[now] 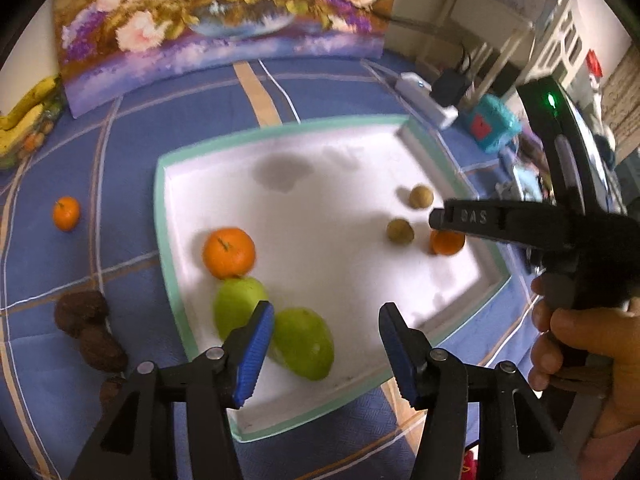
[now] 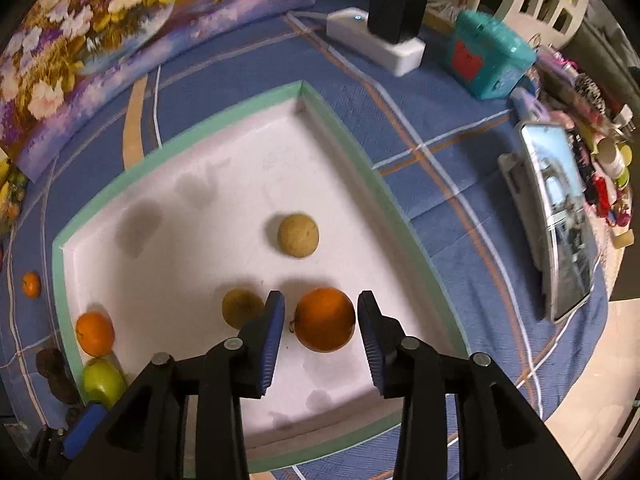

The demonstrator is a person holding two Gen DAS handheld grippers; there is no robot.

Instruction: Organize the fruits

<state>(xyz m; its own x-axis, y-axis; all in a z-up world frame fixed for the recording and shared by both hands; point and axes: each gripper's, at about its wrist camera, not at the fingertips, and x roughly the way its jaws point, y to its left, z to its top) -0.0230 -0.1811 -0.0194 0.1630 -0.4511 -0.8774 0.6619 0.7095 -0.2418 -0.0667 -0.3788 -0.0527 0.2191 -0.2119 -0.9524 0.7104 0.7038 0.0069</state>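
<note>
Covering most of the blue plaid cloth (image 2: 472, 216), a white tray (image 2: 168, 264) with a raised green rim holds the fruit; its middle is bare. Floral painting (image 1: 224, 20) stands behind it. Two green mangoes (image 1: 302, 342) touch near the tray's left edge, an orange (image 1: 229, 253) against them. Right-side orange (image 2: 325, 319) lies close to the right rim, two small brown fruits (image 2: 298, 235) beside it. A small orange (image 1: 66, 213) sits off-tray on the cloth.

Left gripper (image 1: 326, 350): jaws wide, empty, hovering over the near mango. Right gripper (image 2: 321, 342): jaws open, flanking the right-side orange, apparently not touching it.
</note>
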